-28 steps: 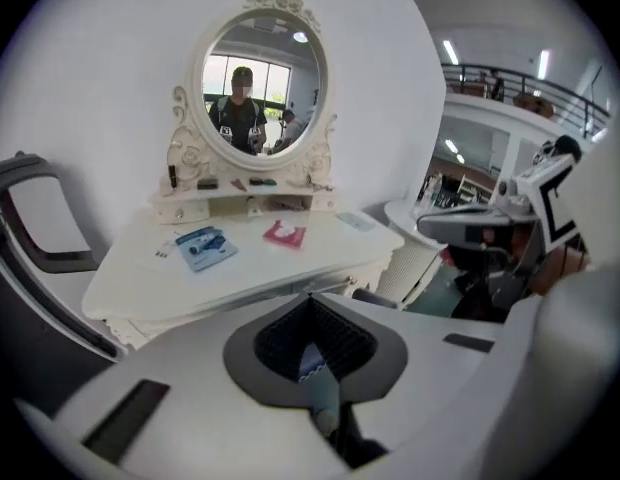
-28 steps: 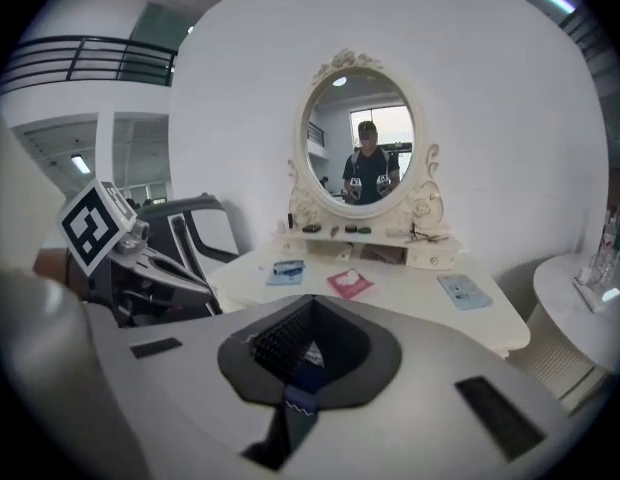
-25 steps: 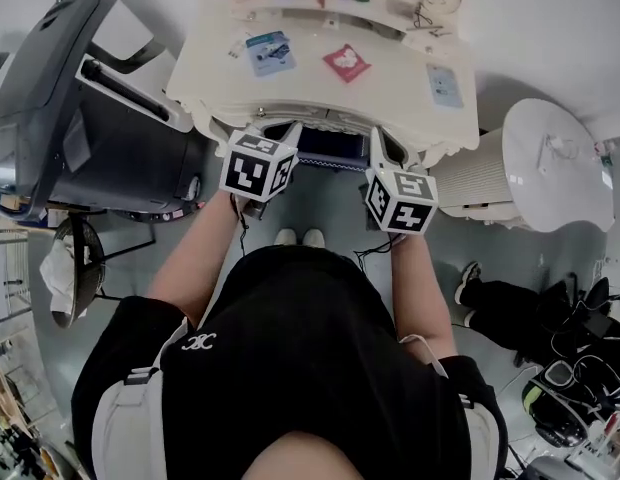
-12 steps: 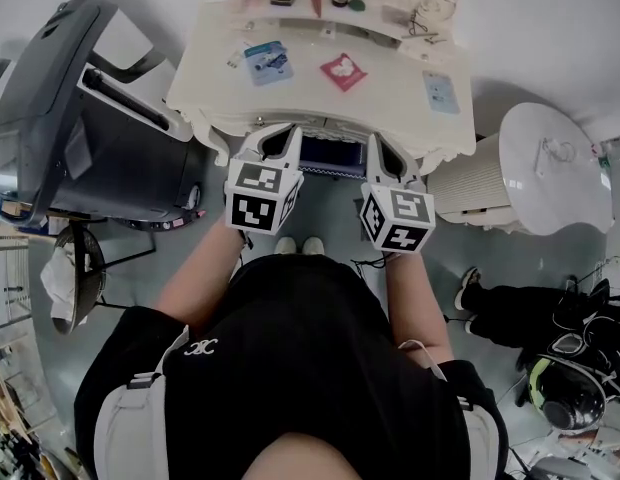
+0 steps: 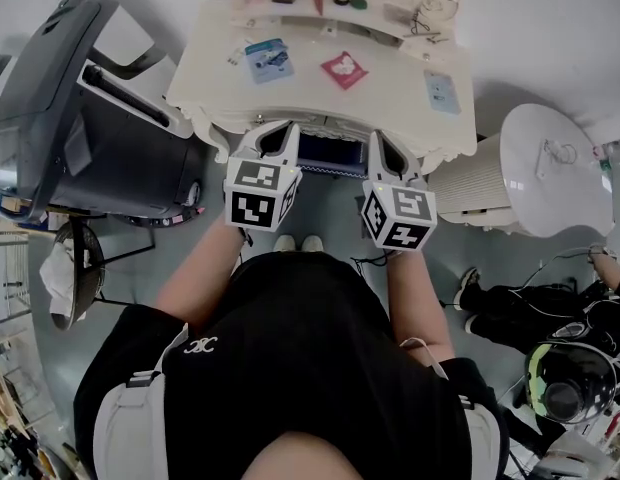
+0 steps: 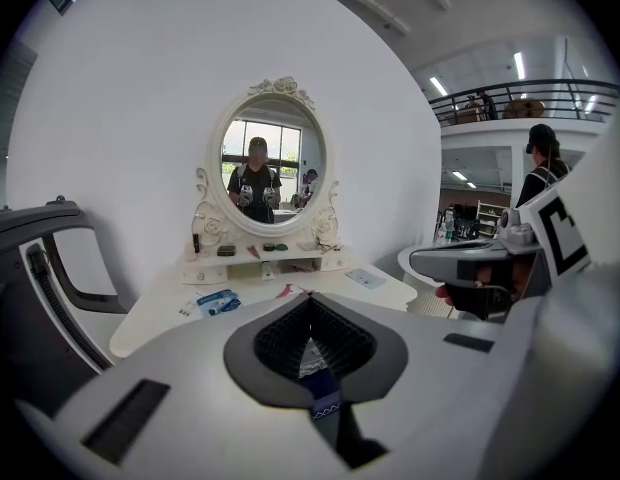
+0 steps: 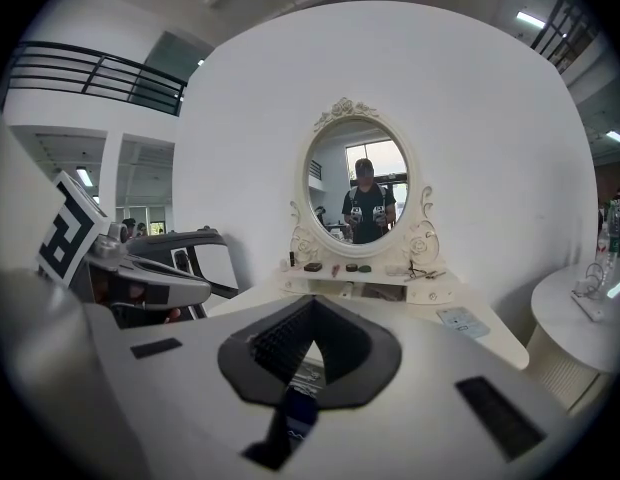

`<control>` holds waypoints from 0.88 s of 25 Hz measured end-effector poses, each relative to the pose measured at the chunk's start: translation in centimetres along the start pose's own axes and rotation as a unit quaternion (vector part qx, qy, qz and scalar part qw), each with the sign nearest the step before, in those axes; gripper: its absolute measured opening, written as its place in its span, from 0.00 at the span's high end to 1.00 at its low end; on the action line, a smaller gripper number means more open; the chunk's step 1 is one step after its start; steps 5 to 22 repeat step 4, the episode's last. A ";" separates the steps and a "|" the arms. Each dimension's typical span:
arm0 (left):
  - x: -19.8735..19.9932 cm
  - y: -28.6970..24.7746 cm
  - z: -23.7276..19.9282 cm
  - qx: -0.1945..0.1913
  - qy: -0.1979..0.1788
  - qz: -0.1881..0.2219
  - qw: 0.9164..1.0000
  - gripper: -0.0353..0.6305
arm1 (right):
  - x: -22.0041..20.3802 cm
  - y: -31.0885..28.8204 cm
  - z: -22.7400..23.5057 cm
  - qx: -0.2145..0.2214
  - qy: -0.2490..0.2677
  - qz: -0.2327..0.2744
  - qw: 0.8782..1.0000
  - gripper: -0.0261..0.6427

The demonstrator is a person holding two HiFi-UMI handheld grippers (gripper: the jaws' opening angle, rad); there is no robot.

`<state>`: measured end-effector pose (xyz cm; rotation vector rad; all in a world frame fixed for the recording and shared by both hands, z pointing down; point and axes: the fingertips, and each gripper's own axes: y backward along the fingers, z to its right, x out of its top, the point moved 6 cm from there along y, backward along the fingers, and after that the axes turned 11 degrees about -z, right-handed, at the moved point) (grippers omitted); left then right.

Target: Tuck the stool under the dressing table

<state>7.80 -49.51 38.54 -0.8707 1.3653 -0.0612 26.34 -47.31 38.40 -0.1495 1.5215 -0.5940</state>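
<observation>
Head view: stool (image 5: 328,154) sits at 12 o'clock from your shoes (image 5: 298,240), in the knee gap under the front edge of the counter (image 5: 310,98). Only a strip of the seat shows, between your two grippers: dark blue top, pale patterned trim along the near edge. Legs and the rest are hidden under the counter.

Left gripper (image 5: 278,140): fingers clenched, nothing in them. Its own view shows the dark pads meeting (image 6: 310,313), with a sliver of blue with white wavy trim, likely the stool, in the gap below (image 6: 325,396).

Right gripper (image 5: 388,148): same, fingers clenched and empty (image 7: 312,318), blue sliver below (image 7: 298,408). You're holding both just beside the counter's front edge; can't tell whether either touches it.

Counter is white with a scalloped carved edge. On top: blue card (image 5: 270,56) at 11 o'clock, red packet (image 5: 345,65) at 12, pale card (image 5: 442,85) at 1. Oval mirror (image 6: 270,163) stands at the back, small items on the shelf under it.

Round white side table (image 5: 550,163) at 3 o'clock, just beside the counter. Dark grey bulky unit (image 5: 80,118) at 9 o'clock.
</observation>
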 end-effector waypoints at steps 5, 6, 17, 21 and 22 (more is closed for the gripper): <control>0.3 -0.3 0.3 0.001 -0.005 -0.001 1.000 0.94 | -0.1 -0.2 0.4 0.002 0.000 -0.003 1.000 0.95; 0.3 -0.3 0.3 0.001 -0.005 -0.001 1.000 0.94 | -0.1 -0.2 0.4 0.002 0.000 -0.003 1.000 0.95; 0.3 -0.3 0.3 0.001 -0.005 -0.001 1.000 0.94 | -0.1 -0.2 0.4 0.002 0.000 -0.003 1.000 0.95; 0.3 -0.3 0.3 0.001 -0.005 -0.001 1.000 0.94 | -0.1 -0.2 0.4 0.002 0.000 -0.003 1.000 0.95; 0.3 -0.3 0.3 0.001 -0.005 -0.001 1.000 0.94 | -0.1 -0.2 0.4 0.002 0.000 -0.003 1.000 0.95</control>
